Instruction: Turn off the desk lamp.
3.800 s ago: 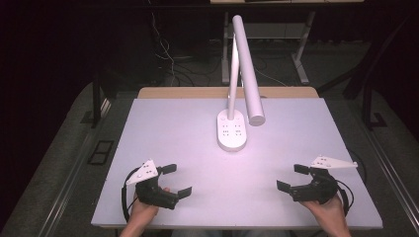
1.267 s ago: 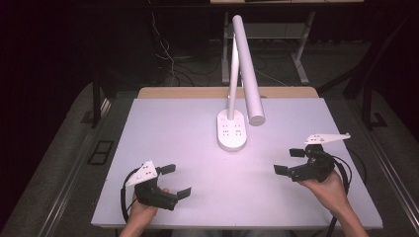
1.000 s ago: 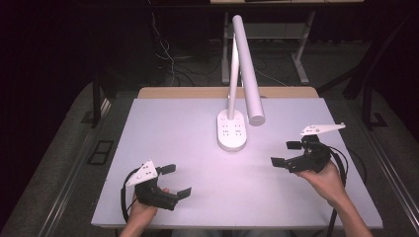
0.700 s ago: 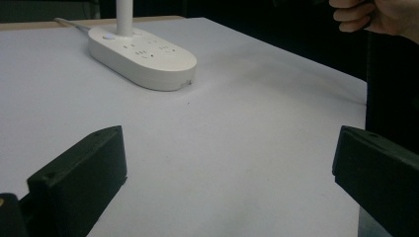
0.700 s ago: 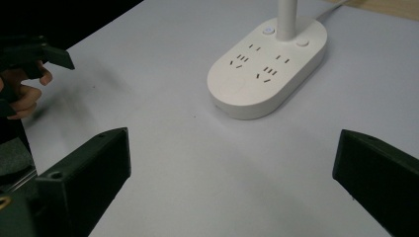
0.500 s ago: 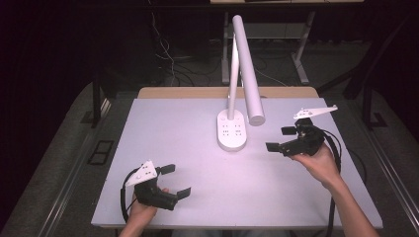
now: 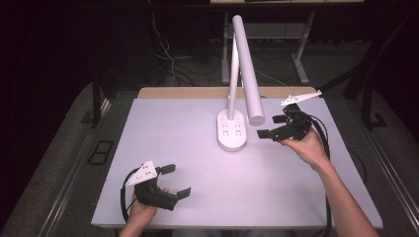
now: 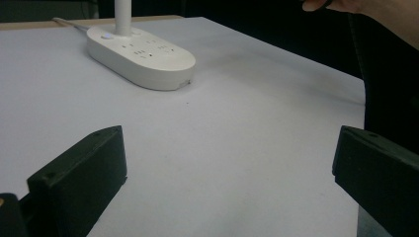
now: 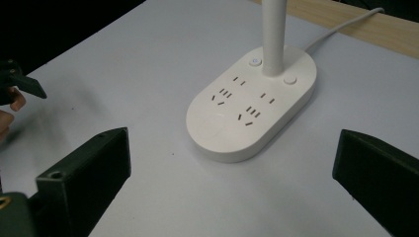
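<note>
Reaching toward the desk lamp [image 7: 236,98], the right gripper [image 7: 276,126] hangs just beside the lamp head, at about 3 o'clock of the white oval base [image 7: 231,131], its jaws spread wide and holding nothing. In the right gripper view that base [image 9: 252,106], with its sockets and two small buttons, sits between the jaws but farther off, not touched.

The left gripper [image 7: 170,180] rests near the worktop's [image 7: 163,128] 7 o'clock corner, jaws likewise wide apart and empty.

My worry is the slanted lamp head: it overhangs the base on the right gripper's side, so a careless sweep toward the buttons could knock the head or tip the lamp (the stem looks slender). The trailing cable could also snag.

Room is generous at 9 o'clock of the base and across the near half; the far edge, where the lamp's cord [image 9: 341,27] runs, is close.
</note>
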A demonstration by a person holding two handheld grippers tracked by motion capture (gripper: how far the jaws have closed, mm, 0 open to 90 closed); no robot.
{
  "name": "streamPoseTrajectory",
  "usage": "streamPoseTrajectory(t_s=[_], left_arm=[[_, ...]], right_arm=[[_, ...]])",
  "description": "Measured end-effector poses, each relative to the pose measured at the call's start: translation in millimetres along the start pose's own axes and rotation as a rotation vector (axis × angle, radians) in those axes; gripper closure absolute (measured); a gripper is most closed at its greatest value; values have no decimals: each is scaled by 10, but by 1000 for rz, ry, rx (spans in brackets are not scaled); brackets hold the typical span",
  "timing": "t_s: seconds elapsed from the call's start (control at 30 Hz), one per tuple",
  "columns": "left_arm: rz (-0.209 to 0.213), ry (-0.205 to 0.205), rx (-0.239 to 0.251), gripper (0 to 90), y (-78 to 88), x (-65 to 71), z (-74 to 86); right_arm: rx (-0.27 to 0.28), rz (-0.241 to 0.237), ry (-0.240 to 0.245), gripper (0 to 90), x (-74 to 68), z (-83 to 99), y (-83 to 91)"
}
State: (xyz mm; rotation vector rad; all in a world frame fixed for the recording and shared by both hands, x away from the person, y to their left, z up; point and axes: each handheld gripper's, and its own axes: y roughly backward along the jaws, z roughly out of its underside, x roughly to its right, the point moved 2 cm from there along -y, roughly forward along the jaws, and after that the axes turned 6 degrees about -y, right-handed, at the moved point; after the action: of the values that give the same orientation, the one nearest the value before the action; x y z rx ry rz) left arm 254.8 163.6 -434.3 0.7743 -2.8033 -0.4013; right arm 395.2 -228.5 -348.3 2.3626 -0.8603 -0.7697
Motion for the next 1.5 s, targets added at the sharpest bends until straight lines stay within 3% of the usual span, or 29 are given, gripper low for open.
streamPoseTrajectory(t_s=[0.3,0.33,0.77,0.8,1.23,1.5], left_arm=[[7,0,3,0,0,-3,-4],[5,0,2,0,2,-7,-4],[5,-2,1,0,7,-10,-5],[4,-2,-1,0,10,-13,-5],[3,-5,2,0,25,-21,-8],[7,-4,6,0,25,-19,-11]], right_arm=[[-2,2,-3,14,95,-184,-155],[7,-7,-8,58,132,-212,-192],[22,40,-52,110,375,-375,-399],[37,45,-44,172,398,-390,-429],[23,51,-59,314,536,-517,-655],[9,59,-103,641,640,-504,-822]])
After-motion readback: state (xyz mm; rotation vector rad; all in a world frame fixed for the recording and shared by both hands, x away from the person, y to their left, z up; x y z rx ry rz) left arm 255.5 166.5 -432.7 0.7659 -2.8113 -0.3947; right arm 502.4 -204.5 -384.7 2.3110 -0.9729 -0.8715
